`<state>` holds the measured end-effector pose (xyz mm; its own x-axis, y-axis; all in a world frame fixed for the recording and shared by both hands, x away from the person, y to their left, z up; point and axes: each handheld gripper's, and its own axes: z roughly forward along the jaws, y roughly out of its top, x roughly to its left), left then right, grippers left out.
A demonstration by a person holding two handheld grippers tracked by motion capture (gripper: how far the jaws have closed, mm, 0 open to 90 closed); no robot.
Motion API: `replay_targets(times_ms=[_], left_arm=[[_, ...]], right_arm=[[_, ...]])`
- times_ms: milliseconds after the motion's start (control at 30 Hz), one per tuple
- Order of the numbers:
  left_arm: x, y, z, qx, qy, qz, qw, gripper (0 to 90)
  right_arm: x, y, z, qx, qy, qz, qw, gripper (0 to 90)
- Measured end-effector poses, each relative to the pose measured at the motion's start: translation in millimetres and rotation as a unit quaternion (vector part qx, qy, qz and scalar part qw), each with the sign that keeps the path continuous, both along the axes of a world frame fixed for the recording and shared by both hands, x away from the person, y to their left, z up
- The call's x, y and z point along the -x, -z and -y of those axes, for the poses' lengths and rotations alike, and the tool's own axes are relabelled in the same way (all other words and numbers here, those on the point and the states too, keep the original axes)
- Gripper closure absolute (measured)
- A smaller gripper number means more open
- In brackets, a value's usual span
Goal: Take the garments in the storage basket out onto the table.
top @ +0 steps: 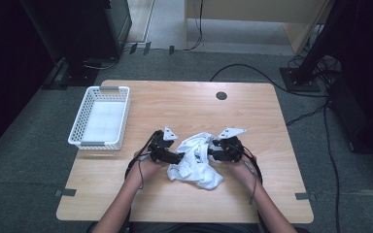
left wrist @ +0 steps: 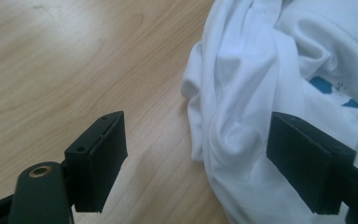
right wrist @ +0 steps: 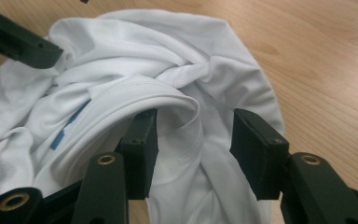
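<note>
A crumpled white garment [top: 194,162] with a small blue print lies on the wooden table [top: 184,102], near the front middle. My left gripper [top: 178,156] is at its left edge, jaws wide open. In the left gripper view [left wrist: 196,158], one jaw is over bare wood and the other over the garment [left wrist: 251,70]. My right gripper [top: 212,154] is at the garment's right side. In the right gripper view [right wrist: 193,149], its jaws stand apart around a fold by the collar of the garment [right wrist: 168,56], one jaw tucked under the collar band, pads not pressing. One jaw of the left gripper [right wrist: 23,42] shows across the cloth.
A white perforated basket [top: 77,126] stands at the table's left edge, with what looks like folded white cloth inside. A dark round grommet [top: 221,95] sits near the far edge. Cables and stand bases lie on the floor beyond the table.
</note>
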<state>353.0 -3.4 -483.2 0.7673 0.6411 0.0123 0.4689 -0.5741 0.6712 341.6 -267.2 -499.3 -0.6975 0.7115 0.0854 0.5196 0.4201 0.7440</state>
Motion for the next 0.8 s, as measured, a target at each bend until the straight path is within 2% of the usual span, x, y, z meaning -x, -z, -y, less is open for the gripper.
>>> replay_targets(times_ms=[100,433,667,800], left_arm=[[-4.9,-5.6,2.7,0.009,-0.001,0.004,1.0,20.7],[-27.7,-11.8,14.7,-0.001,-0.005,0.014,0.9999,20.6],[-38.1,-4.6,21.6,0.005,-0.007,0.007,0.9999,20.7],[-40.8,4.2,24.9,-0.008,-0.007,0.005,0.9999,20.7]], right_arm=[[4.1,-8.4,3.7,-0.005,0.004,0.004,1.0,52.0],[16.2,-28.1,1.1,-0.019,-0.008,0.016,0.9997,52.0],[22.8,-24.5,-10.7,-0.017,-0.022,0.003,0.9996,49.9],[24.1,-14.6,-16.8,-0.012,-0.031,-0.01,0.9994,46.8]])
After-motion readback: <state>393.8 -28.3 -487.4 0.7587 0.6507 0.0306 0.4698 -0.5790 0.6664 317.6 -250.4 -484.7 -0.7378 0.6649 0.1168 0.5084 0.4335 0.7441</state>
